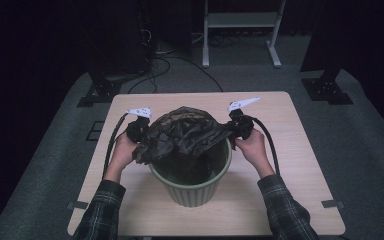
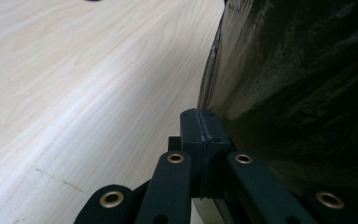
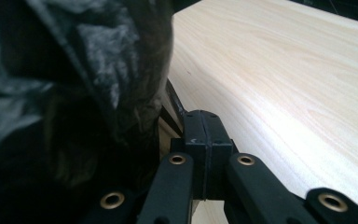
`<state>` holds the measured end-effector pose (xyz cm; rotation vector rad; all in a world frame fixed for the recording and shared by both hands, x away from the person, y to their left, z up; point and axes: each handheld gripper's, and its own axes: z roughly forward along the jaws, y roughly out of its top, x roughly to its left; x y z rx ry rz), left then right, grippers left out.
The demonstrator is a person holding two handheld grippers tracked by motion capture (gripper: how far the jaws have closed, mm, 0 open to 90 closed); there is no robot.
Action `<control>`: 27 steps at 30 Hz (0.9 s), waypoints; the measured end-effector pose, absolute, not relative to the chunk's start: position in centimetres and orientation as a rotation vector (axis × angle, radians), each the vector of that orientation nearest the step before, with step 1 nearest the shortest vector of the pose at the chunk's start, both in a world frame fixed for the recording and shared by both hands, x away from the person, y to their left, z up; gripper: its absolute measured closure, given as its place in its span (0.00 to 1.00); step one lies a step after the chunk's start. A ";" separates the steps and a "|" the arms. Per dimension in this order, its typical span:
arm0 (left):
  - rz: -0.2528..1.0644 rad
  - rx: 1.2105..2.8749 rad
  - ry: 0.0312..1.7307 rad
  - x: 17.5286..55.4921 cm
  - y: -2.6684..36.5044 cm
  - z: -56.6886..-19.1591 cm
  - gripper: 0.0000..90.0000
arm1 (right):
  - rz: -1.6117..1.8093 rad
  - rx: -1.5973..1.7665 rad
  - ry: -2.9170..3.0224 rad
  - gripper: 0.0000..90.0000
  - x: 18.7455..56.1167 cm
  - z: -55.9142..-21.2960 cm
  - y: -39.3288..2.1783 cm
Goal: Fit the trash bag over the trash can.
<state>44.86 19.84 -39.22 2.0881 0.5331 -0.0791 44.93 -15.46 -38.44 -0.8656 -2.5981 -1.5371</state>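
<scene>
Dark crinkled plastic bin liner [image 1: 182, 134] stretched between grippers, draped over mouth of ribbed green plastic wastebasket [image 1: 192, 187] at centre of pale wood table [image 1: 290, 150]. Left gripper [image 1: 136, 131] clamped on liner's left edge, right gripper [image 1: 241, 126] clamped on right edge. Long axis of span left-right, just above rim. Hands equally near. Next, likely: lower, hook edges over rim.

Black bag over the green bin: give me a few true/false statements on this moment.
1. The black plastic bag hangs over the green bin. True.
2. The bin lies on its side. False: it stands upright on the wooden table.
3. Both the left gripper and the right gripper are shut, one at each side of the bag. True.
4. The bag lies folded flat on the table. False: it is crumpled and held up between the grippers.
</scene>
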 end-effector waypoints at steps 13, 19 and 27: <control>0.111 1.976 0.648 44.4 22.9 -37.0 0.57 | -1.644 -1.004 -2.584 0.71 44.8 -37.3 -18.1; 0.184 1.941 0.683 43.9 24.9 -35.4 0.52 | -1.715 -1.049 -2.571 0.68 44.4 -36.1 -20.1; 0.239 1.894 0.613 41.6 26.4 -31.8 0.52 | -1.818 -1.050 -2.564 0.66 42.9 -33.5 -22.9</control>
